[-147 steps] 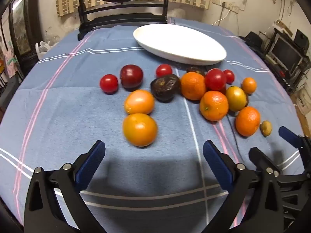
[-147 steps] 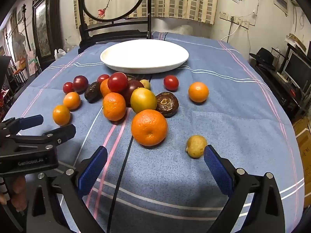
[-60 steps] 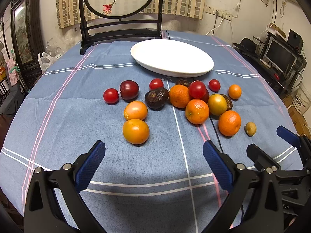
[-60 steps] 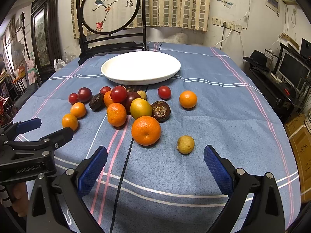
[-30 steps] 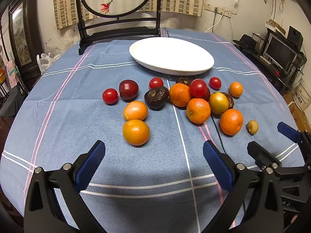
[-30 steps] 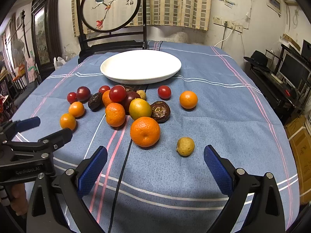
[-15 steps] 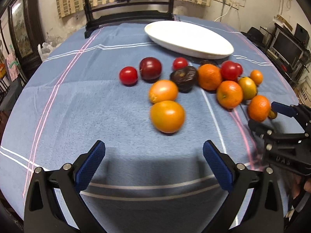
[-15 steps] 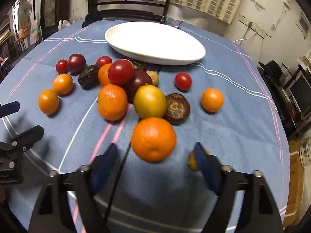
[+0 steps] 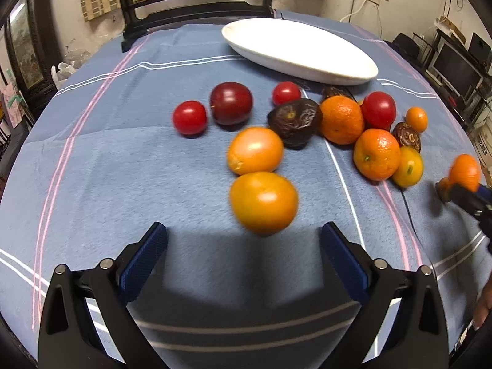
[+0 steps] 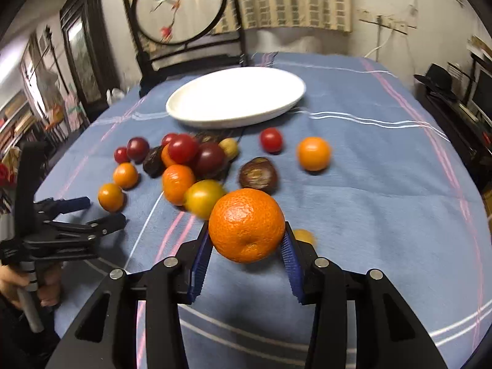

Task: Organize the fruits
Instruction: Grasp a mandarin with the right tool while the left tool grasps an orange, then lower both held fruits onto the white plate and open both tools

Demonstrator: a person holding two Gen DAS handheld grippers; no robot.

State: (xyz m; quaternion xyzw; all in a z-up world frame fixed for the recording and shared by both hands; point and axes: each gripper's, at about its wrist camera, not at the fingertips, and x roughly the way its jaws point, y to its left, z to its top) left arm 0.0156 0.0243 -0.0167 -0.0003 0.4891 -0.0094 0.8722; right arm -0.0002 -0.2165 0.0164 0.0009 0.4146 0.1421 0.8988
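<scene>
Left wrist view: the left claw is spread wide above the blue striped cloth of the table, holding nothing. An orange-yellow fruit lies just beyond the gap between the fingers, touching a second one farther off. Beyond these lie a wrinkled dark fruit, a dark red plum and two cherry tomatoes. To the right, a cluster of mandarins, a red tomato and a yellow fruit sit touching one another. The white oval plate stands at the far side, bare of fruit. At the right edge the right claw grips a mandarin, blurred.

Right wrist view: the right claw is pinching a large mandarin between its blue pads, lifted off the cloth. A small yellow fruit lies just behind the right finger. The fruit cluster lies beyond and to the left; a lone small orange and a cherry tomato sit to the right of it. The plate lies farther off. The left claw appears at the left, spread.
</scene>
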